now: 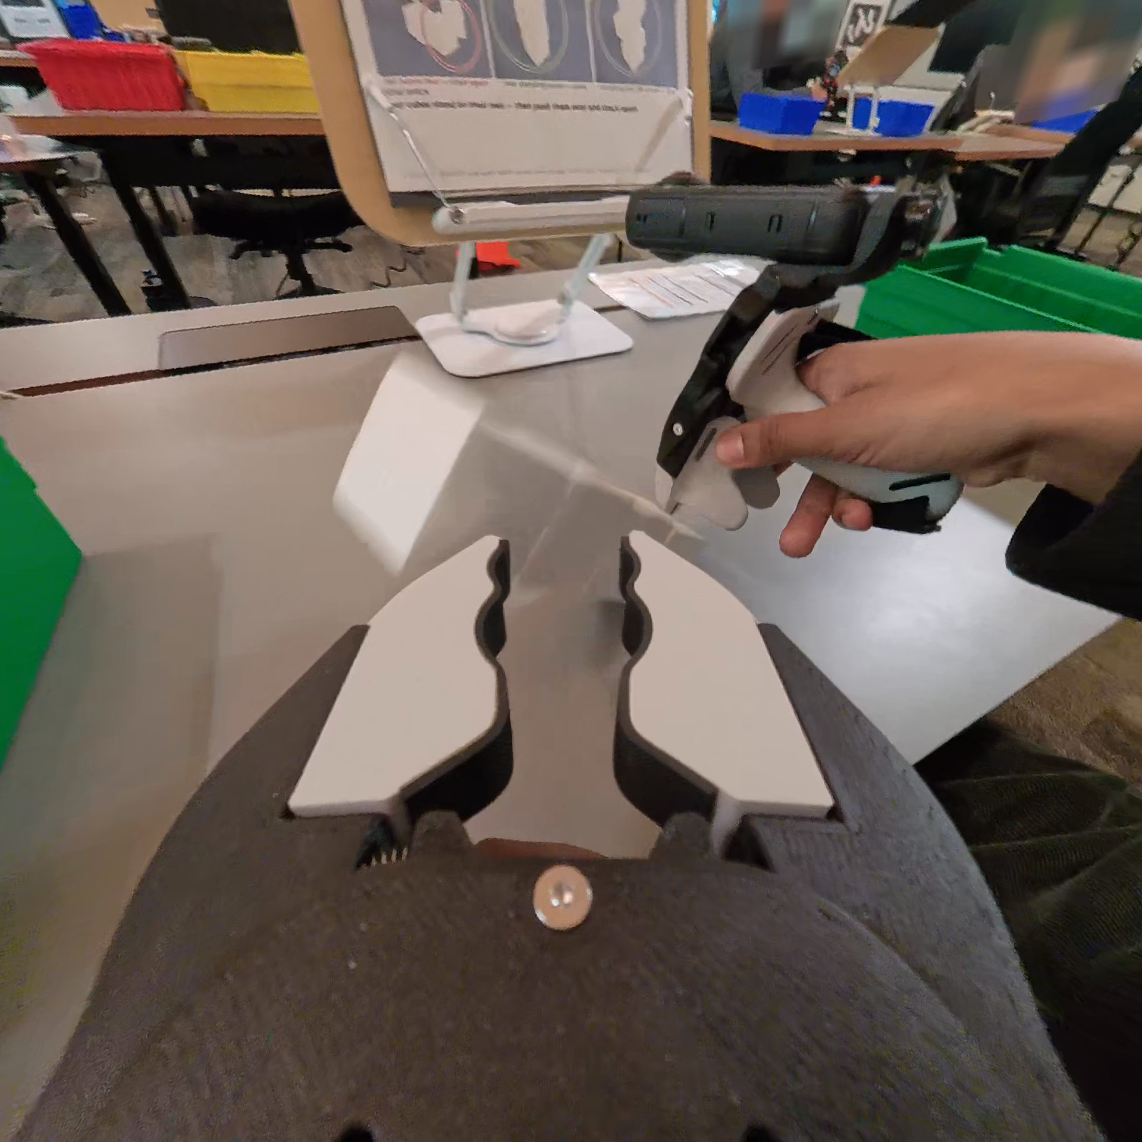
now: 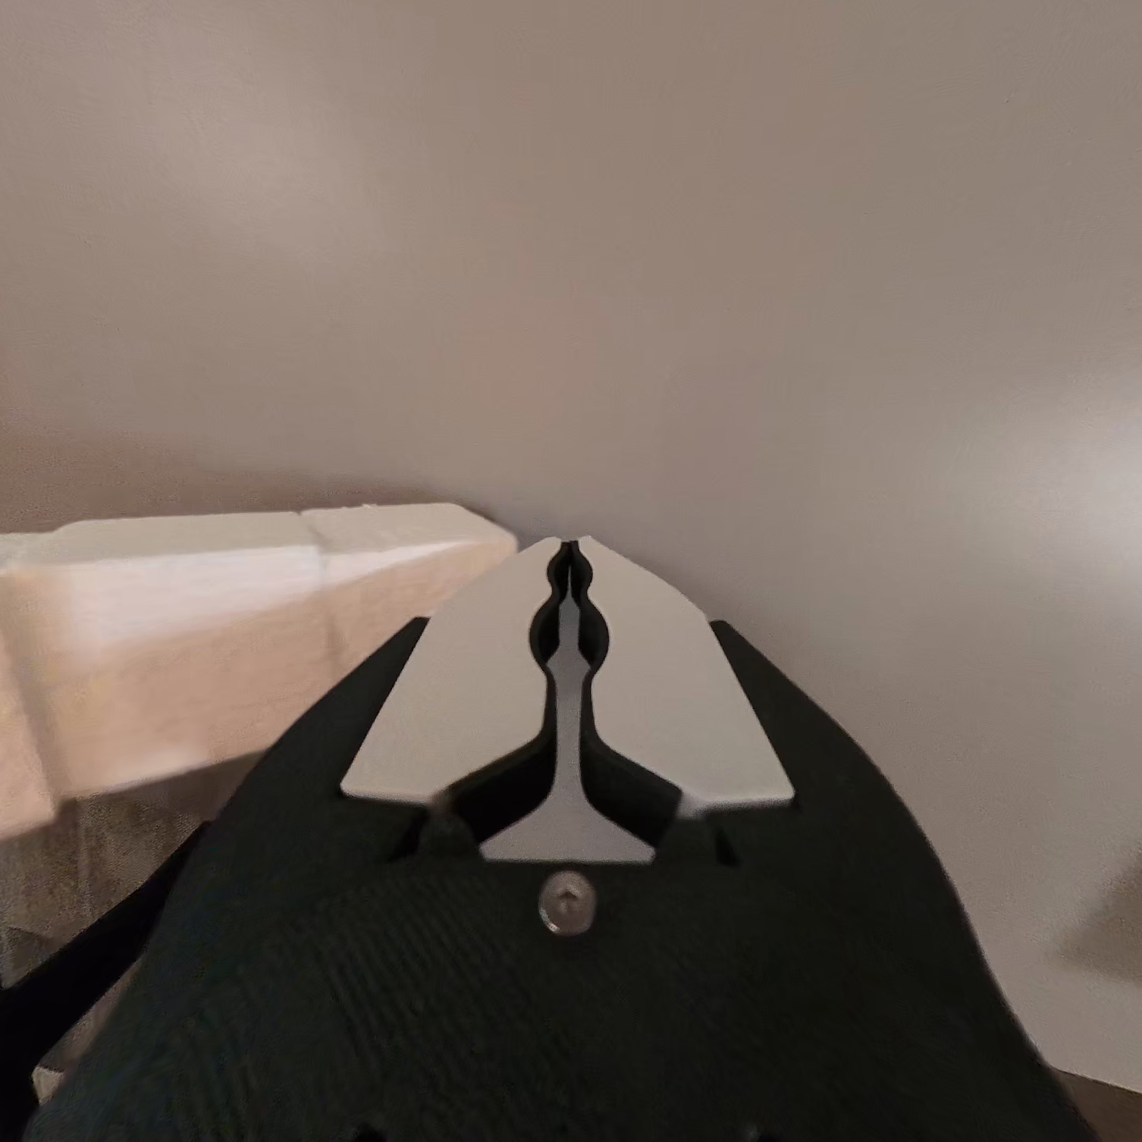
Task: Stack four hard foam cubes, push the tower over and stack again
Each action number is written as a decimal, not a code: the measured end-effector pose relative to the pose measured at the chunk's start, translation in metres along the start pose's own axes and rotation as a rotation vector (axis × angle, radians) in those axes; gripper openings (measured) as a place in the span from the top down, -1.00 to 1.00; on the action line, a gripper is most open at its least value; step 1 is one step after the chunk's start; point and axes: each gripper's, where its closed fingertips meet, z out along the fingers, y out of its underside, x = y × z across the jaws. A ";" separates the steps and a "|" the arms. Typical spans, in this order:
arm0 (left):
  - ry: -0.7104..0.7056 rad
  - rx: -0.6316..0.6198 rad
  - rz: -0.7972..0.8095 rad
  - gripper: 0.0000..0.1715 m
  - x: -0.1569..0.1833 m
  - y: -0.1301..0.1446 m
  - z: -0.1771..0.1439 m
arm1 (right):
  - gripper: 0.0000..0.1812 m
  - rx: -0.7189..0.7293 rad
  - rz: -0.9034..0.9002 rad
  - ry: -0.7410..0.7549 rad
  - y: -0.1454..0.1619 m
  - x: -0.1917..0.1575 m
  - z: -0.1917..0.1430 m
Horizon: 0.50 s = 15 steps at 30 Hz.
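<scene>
A white box (image 1: 408, 457), motion-blurred, hangs tilted above the grey table (image 1: 185, 482) inside a clear plastic bag (image 1: 556, 469). My right gripper (image 1: 676, 516), held by a hand (image 1: 927, 414), is shut and pinches the bag's right end. In the right wrist view the right gripper (image 2: 570, 544) has its jaws closed, with the white box (image 2: 247, 618) just to its left and the clear film (image 2: 93, 877) below the box. My left gripper (image 1: 562, 550) is open and empty, its fingertips just below the bag and right of the box.
A document stand with a printed sheet (image 1: 531, 123) stands behind on a white base (image 1: 525, 337). A paper sheet (image 1: 673, 287) lies beside it. Green bins sit at the right (image 1: 1001, 290) and at the left edge (image 1: 31, 587). Red (image 1: 105, 74) and yellow (image 1: 253, 80) bins are on far tables. My hands' fingertips stand some 20 centimetres from each other.
</scene>
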 end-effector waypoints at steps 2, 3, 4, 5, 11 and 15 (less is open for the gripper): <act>-0.034 0.023 -0.031 0.54 -0.009 -0.005 -0.002 | 1.00 0.001 -0.021 0.006 -0.004 -0.007 0.000; -0.053 0.038 -0.050 0.52 -0.014 -0.007 -0.004 | 1.00 0.000 -0.031 0.008 -0.006 -0.010 0.000; -0.068 0.057 -0.069 0.52 -0.019 -0.010 -0.006 | 1.00 0.001 -0.040 0.010 -0.007 -0.012 0.000; -0.083 0.076 -0.087 0.51 -0.024 -0.014 -0.008 | 1.00 0.005 -0.046 0.011 -0.009 -0.014 -0.001; -0.103 0.130 -0.128 0.52 -0.035 -0.021 -0.014 | 1.00 0.102 -0.055 -0.008 -0.017 -0.010 -0.022; -0.091 0.114 -0.105 0.51 -0.028 -0.016 -0.010 | 1.00 0.252 -0.079 -0.135 -0.019 -0.010 -0.046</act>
